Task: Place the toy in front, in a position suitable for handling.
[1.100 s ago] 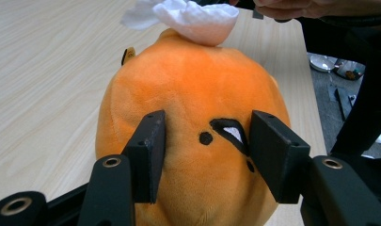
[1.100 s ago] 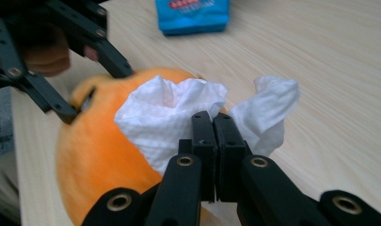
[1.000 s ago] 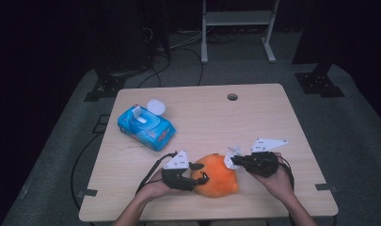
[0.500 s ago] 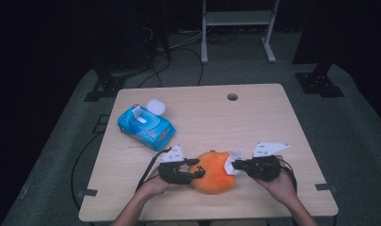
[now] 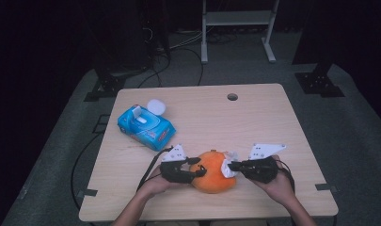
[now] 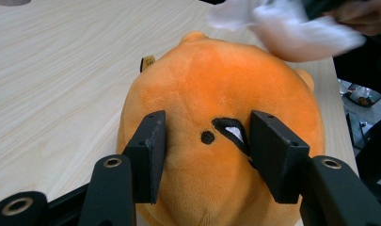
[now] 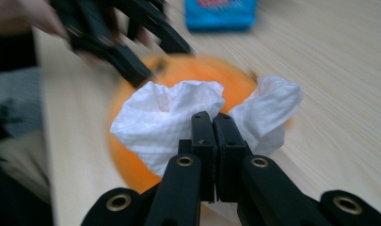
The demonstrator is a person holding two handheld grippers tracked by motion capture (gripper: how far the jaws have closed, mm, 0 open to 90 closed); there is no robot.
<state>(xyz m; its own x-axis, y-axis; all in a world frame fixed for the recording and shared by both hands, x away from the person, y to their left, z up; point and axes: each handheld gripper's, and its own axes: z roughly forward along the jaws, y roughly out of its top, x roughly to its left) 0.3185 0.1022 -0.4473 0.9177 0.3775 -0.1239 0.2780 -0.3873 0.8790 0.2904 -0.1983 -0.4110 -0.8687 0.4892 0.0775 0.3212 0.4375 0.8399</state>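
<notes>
- Left tool (image 6: 204, 155) clamped on orange plush toy (image 6: 216, 117), on bench (image 5: 254, 122).
- Right tool (image 7: 211, 123) pinching white wipe (image 7: 164, 120) against toy's top.

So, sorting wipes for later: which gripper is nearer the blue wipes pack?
Left. The left gripper sits just below the blue wipes pack, clamping the orange plush; the right gripper is beyond the plush.
</notes>
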